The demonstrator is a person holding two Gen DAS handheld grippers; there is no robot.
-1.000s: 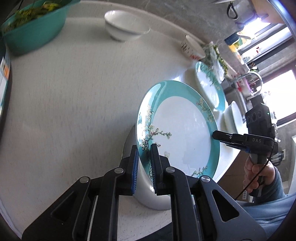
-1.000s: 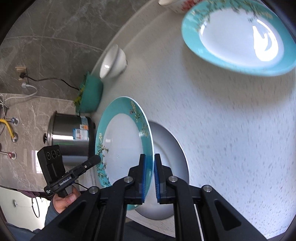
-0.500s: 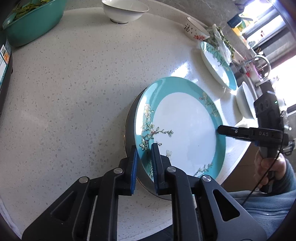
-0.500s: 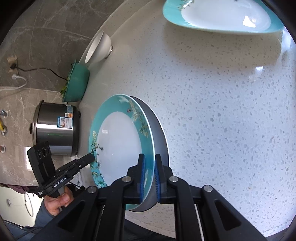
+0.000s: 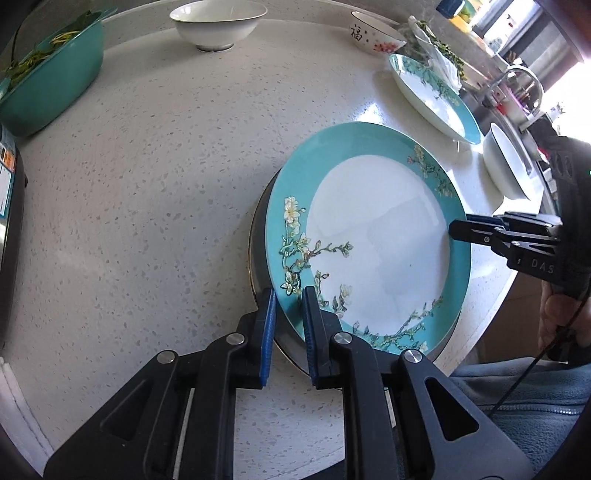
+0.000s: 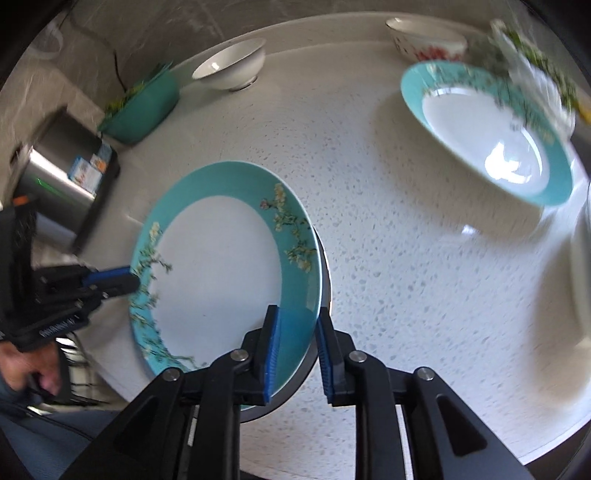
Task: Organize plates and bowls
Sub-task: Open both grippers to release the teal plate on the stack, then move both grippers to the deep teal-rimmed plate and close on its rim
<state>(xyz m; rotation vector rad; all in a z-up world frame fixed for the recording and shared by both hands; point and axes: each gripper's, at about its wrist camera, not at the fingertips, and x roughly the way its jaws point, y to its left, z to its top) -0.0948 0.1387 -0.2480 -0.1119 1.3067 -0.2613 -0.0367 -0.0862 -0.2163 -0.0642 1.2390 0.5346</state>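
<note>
A teal-rimmed white plate with blossom sprigs (image 5: 369, 236) (image 6: 218, 273) lies on a dark grey plate (image 5: 258, 258) (image 6: 295, 387) on the speckled white counter. My left gripper (image 5: 288, 295) is shut on the teal plate's near-left rim; in the right wrist view it shows at the plate's left edge (image 6: 125, 280). My right gripper (image 6: 297, 314) straddles the opposite rim. Its jaws are opening, with the rim still between them and a gap showing at the outer pad. A second teal plate (image 5: 436, 96) (image 6: 491, 136) sits further back.
A white bowl (image 5: 218, 22) (image 6: 229, 66) and a flower-printed bowl (image 5: 376, 37) stand at the counter's back. A teal basin of greens (image 5: 48, 81) and a steel cooker (image 6: 62, 173) are at the left. Another white dish (image 5: 506, 166) sits by the right edge.
The teal plate has come down from a steep tilt to lie flat on the grey plate. The right gripper's jaws have parted from its rim. The left grip is unchanged.
</note>
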